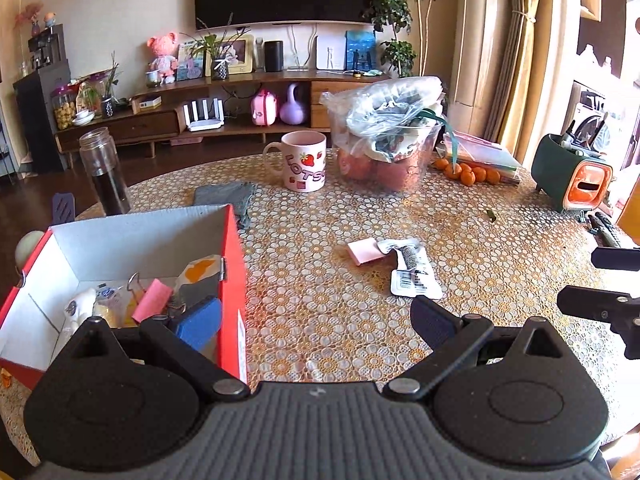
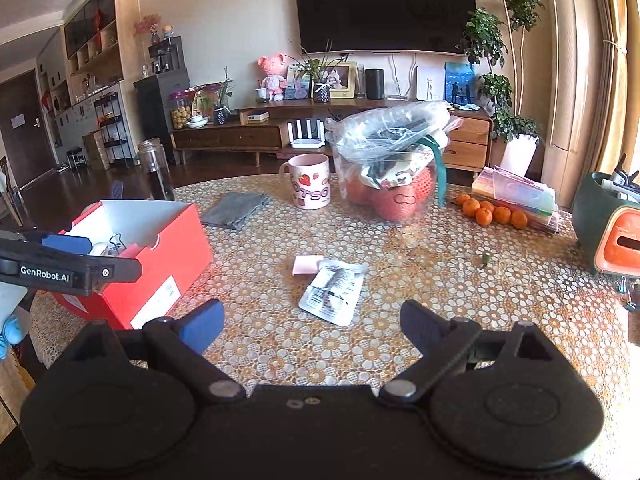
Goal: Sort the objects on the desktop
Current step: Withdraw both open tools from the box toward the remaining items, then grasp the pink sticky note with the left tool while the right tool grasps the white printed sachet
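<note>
Red cardboard makes the box (image 2: 160, 248), already partly filled. On the counter (image 2: 460, 320), a white packet (image 2: 334, 292) and pink pad (image 2: 307, 265) are left. Both grippers (image 1: 312, 320) (image 2: 312, 324) are held with fingers apart, empty. Next, the packet should be grabbed.

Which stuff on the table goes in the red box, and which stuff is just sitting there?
For the job:
red box
pink notepad
white packet
left tongs, open
right tongs, open

Just lying about:
pink mug
grey cloth
oranges
plastic bag of bits
glass jar
</note>
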Action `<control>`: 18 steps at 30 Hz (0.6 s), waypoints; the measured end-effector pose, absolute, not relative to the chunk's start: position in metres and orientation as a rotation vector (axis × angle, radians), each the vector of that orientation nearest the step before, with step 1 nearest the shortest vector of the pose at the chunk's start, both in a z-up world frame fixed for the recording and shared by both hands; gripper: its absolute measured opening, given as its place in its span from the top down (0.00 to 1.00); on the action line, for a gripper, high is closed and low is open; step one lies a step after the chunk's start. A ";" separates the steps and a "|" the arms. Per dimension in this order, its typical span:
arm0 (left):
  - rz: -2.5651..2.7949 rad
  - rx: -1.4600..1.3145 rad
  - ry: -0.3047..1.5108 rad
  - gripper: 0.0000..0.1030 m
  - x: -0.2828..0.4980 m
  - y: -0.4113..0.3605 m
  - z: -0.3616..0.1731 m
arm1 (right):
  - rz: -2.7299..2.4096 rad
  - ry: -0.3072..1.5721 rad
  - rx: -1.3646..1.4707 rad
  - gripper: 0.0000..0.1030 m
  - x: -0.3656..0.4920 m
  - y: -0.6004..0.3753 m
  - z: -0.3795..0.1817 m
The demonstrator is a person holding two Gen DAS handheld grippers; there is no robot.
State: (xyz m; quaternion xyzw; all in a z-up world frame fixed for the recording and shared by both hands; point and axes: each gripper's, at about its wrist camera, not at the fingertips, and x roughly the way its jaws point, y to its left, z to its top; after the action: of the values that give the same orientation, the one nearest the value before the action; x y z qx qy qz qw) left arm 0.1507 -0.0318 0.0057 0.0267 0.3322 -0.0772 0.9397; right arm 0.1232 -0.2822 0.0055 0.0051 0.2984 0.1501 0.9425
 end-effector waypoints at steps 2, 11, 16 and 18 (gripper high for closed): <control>-0.173 0.071 0.672 0.02 0.158 -0.042 0.002 | 0.294 0.613 0.007 0.08 0.127 -0.288 0.000; -0.182 0.131 0.660 0.02 0.207 -0.075 -0.032 | 0.289 0.634 -0.005 0.08 0.162 -0.298 -0.023; -0.197 0.158 0.655 0.02 0.234 -0.084 -0.052 | 0.295 0.653 0.004 0.08 0.193 -0.296 -0.035; -0.182 0.155 0.675 0.02 0.247 -0.085 -0.060 | 0.302 0.666 -0.002 0.08 0.205 -0.292 -0.042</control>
State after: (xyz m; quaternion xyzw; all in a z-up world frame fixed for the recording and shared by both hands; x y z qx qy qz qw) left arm 0.2472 -0.0849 -0.0597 0.0759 0.3303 -0.0893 0.9366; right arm 0.2048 -0.2921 -0.0420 -0.0012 0.3256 0.1477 0.9339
